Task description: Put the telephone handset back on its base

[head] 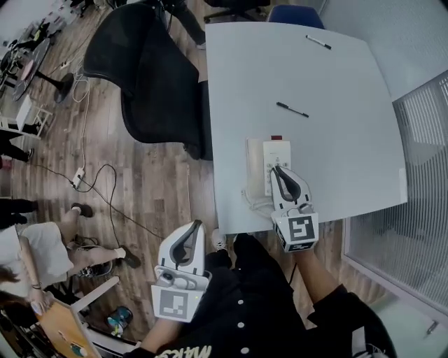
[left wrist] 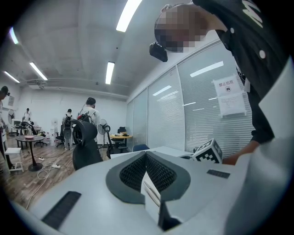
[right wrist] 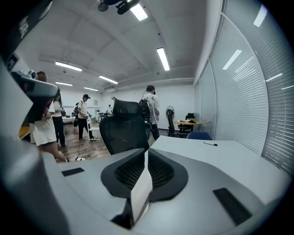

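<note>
Telephone handset [head: 255, 166]: was seen lying lengthwise along the left side of its base, near the front edge of the desk. It was gripped by neither tongs.
Base [head: 277, 155]: a white unit was set flat on the desk, with its keypad part left uncovered to the right of the handset.
Cord [head: 256, 203]: a pale coiled lead was gathered at the near end of the telephone, just beside the desk edge.
Right tongs [head: 278, 168]: were held over the near end of the base, tips pointed away from the person. The jaws were pressed together and nothing was caught between them.
Left tongs [head: 198, 224]: were held off the desk, to its left and above the floor, well apart from the telephone. The jaws were closed on each other and nothing was gripped.
Desk [head: 336, 140]: a white top was seen, with the telephone placed near its front edge.
Nearer pen [head: 292, 110]: was laid on the desk beyond the telephone.
Farther pen [head: 318, 43]: was laid near the far edge of the desk.
Office chair [head: 150, 77]: a black chair was drawn up along the left side of the desk.
Blue chair [head: 295, 14]: was partly seen behind the far edge.
Floor [head: 154, 189]: wood-patterned boards were crossed by loose dark cables.
Blinds [head: 423, 140]: slatted panels were seen along the right of the desk.
</note>
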A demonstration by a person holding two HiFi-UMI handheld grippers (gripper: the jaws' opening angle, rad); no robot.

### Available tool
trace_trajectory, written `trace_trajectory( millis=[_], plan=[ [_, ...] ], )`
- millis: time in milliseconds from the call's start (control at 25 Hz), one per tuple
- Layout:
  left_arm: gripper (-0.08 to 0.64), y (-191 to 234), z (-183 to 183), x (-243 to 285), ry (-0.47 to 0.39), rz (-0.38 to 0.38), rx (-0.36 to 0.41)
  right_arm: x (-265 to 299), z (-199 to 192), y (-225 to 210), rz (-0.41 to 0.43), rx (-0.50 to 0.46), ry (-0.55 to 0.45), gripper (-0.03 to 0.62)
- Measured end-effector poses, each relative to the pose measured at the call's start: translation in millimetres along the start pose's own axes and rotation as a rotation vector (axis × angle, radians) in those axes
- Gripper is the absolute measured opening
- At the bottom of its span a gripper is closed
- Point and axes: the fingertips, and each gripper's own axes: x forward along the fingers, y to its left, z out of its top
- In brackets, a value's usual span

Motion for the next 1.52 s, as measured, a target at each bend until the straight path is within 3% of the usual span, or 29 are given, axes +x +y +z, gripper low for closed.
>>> trace_trajectory(
  millis=[280, 400, 560, 760, 1080, 1520],
  plan=[
    [0.015, 6, 20, 11, -0.064, -0.009, 0.018, -32, 39, -1, 0.114, 0.089, -0.079, 0.037],
    [0.015, 9, 28, 14, -0.089, 0.003, 0.019, -47, 56, -7, 0.120, 0.098, -0.128, 0.037],
    [0.015, 18, 48, 18, -0.181, 0.012, 0.075, -71, 83, -25, 0.059, 0.103, -0.214, 0.037],
    [0.015, 31, 54, 22, -0.183, 0.034, 0.075, -90, 102, -35, 0.043, 0.114, -0.249, 0.037],
    [0.015, 40, 71, 27, -0.251, 0.039, 0.110, -124, 131, -63, -0.070, 0.106, -0.368, 0.035],
    [0.015, 57, 87, 18, -0.289, 0.071, 0.109, -169, 141, -107, -0.245, 0.096, -0.437, 0.035]
  ],
)
